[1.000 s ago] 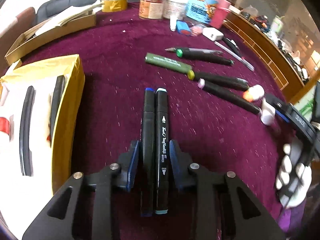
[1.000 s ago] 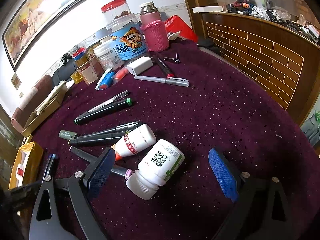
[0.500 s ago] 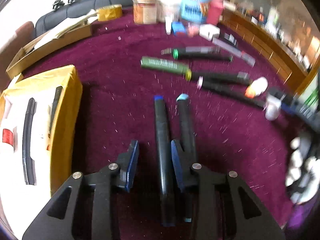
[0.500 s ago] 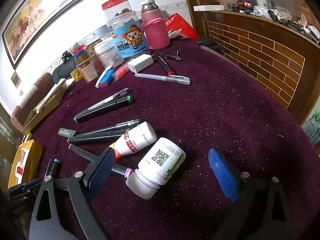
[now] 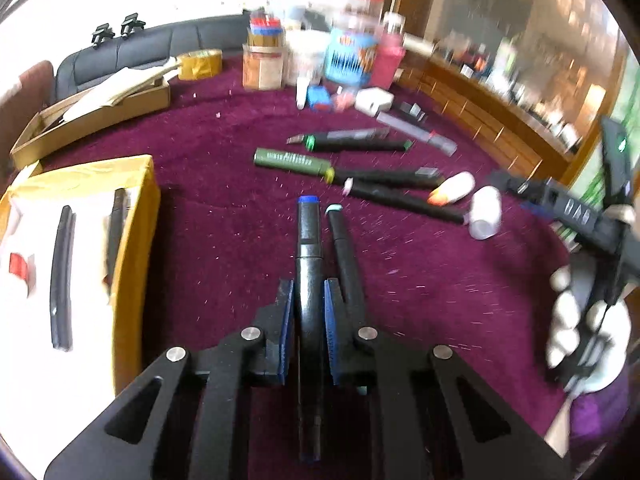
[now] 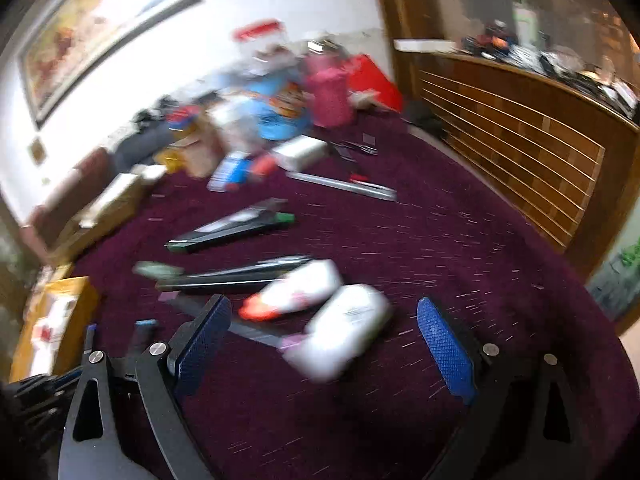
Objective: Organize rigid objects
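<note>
A desk covered in dark purple cloth (image 5: 224,184) sits before a white wall with a framed painting (image 6: 100,32). A dark sofa (image 5: 132,56) runs behind the desk. To the right stands a wooden slatted counter (image 6: 520,152) piled with blurred clutter.

The purple desk (image 5: 224,216) is bare between the yellow box (image 5: 136,240) on the left and the two markers (image 5: 344,236) in the middle, so a tool can pass there. To the right, a row of black markers (image 5: 400,200) and two white bottles (image 6: 340,328) block the way. Jars (image 5: 352,56) crowd the far edge.
</note>
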The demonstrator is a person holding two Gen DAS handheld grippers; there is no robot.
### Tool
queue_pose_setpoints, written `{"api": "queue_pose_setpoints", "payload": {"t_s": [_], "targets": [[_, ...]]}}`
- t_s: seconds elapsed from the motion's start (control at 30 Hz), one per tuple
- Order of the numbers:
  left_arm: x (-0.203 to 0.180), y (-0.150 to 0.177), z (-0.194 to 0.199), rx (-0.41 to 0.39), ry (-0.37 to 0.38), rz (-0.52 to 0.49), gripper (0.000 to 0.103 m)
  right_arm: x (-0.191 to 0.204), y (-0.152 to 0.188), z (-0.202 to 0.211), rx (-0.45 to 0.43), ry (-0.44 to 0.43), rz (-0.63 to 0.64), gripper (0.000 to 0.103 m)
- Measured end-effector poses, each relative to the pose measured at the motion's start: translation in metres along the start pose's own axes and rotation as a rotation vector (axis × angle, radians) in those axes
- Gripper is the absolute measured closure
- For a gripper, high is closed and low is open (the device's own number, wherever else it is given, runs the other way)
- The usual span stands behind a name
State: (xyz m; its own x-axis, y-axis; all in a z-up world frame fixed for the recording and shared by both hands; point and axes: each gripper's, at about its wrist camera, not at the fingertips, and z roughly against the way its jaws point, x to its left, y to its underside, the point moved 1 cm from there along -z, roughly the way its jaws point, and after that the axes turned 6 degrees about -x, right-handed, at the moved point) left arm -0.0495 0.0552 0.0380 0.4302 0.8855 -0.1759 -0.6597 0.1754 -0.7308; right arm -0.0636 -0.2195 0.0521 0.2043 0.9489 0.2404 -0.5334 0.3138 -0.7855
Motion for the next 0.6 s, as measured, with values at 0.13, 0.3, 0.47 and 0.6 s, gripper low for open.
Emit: {"api": "queue_pose_setpoints", "payload": {"t_s": [0.13, 0.3, 0.47, 0.6], "targets": [[0.018, 0.003, 0.041, -0.079, 0.079, 0.085, 0.091, 0.075, 0.016, -0.011, 0.102, -0.127, 0.175, 0.012], [0.046, 0.005, 0.082, -0.154, 0.090, 0.154, 0.091, 0.140, 0.053, -0.059, 0.270, -0.112, 0.303, 0.047], [0.094, 0.009, 0.115, -0.207, -0.003, 0.199, 0.091, 0.166, 0.073, -0.066, 0.260, -0.039, 0.364, 0.079], [0.145, 0.004, 0.116, -0.186, -0.103, 0.245, 0.091, 0.169, 0.074, -0.064, 0.286, -0.078, 0.333, 0.090]]}}
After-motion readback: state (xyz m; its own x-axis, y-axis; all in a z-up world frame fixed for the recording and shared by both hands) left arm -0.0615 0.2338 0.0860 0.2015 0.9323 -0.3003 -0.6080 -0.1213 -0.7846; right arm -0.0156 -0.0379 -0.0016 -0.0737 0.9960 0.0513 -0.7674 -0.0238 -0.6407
